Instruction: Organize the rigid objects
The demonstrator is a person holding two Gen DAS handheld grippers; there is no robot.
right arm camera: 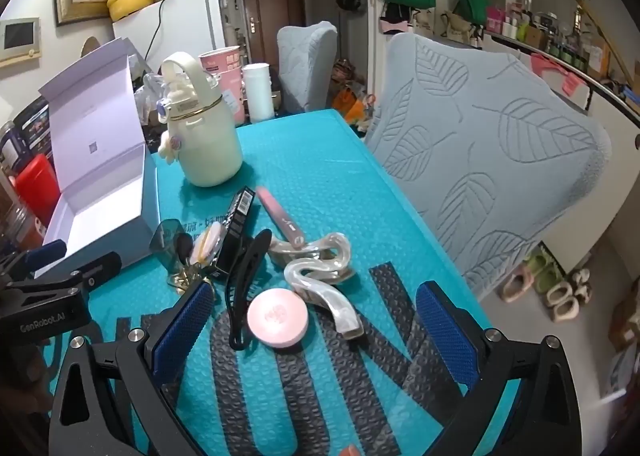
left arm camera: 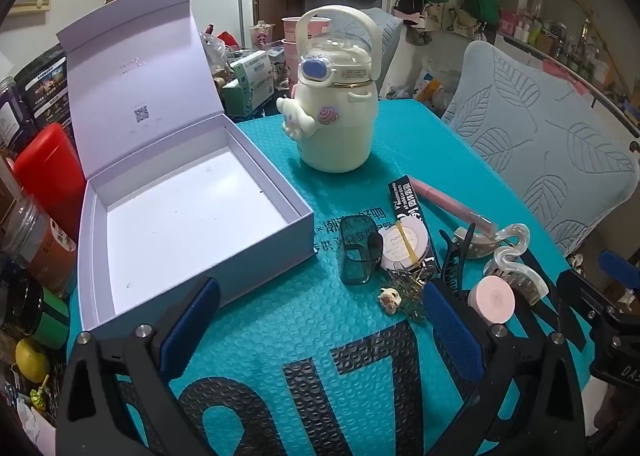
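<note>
We see a teal bubble mat (left arm camera: 280, 320) carrying an open white box (left arm camera: 180, 216) at left, a cream bottle (left arm camera: 336, 120) far, and small items near right, among them a pink round case (right arm camera: 277, 318).

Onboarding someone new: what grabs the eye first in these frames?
The open white box, lid up and nothing inside, at the teal mat's left. Behind it stands a cream cartoon bottle. A heap of small items, hair clips and a pink round case, lies near the open right gripper.
</note>
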